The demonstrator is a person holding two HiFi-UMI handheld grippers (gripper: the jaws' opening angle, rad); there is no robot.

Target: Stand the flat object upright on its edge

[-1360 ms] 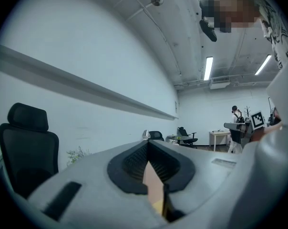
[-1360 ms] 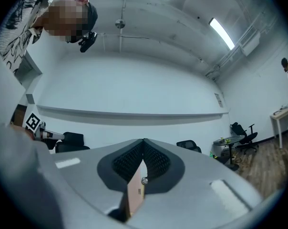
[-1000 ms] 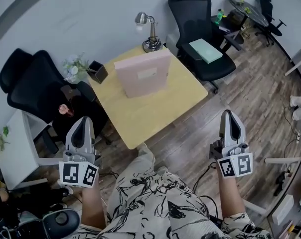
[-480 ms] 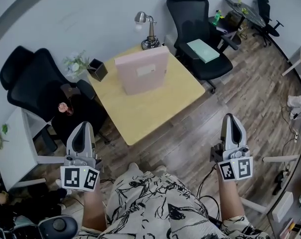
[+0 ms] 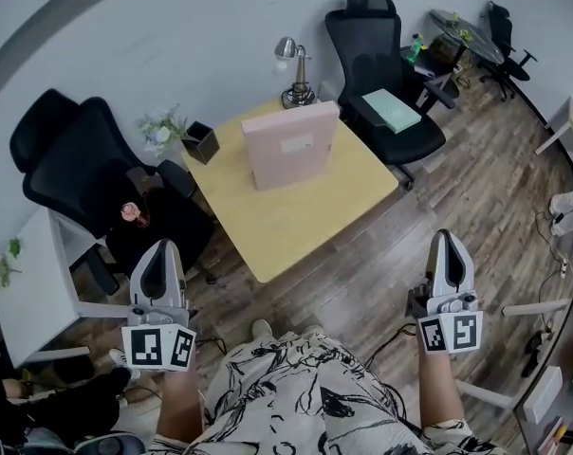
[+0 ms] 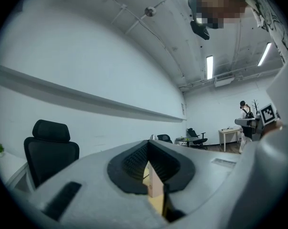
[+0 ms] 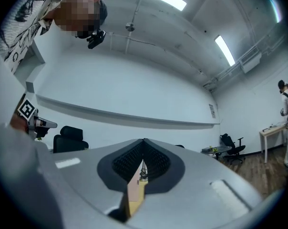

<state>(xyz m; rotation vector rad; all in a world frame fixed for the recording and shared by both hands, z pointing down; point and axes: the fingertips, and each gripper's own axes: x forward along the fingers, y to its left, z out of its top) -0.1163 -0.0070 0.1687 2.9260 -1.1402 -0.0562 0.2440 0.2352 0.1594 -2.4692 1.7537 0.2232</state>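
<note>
A flat pink box [image 5: 291, 145] with a white label stands upright on its long edge on the light wooden table [image 5: 296, 216], near the table's far side. My left gripper [image 5: 160, 257] is shut and empty, held low at the left, well short of the table. My right gripper [image 5: 449, 245] is also shut and empty, over the floor right of the table. In the left gripper view a sliver of the box [image 6: 155, 185] shows through the slit between the shut jaws. The right gripper view shows the box [image 7: 133, 191] the same way.
A desk lamp [image 5: 293, 69] and a black pen cup [image 5: 202, 140] stand at the table's far edge. Black office chairs [image 5: 83, 169] flank it at left, another chair [image 5: 386, 74] with a green folder [image 5: 391, 109] at right. A white side table [image 5: 30, 292] is at far left.
Both grippers have drawn back toward me, away from the table, staying shut. The box has kept upright on the table.
</note>
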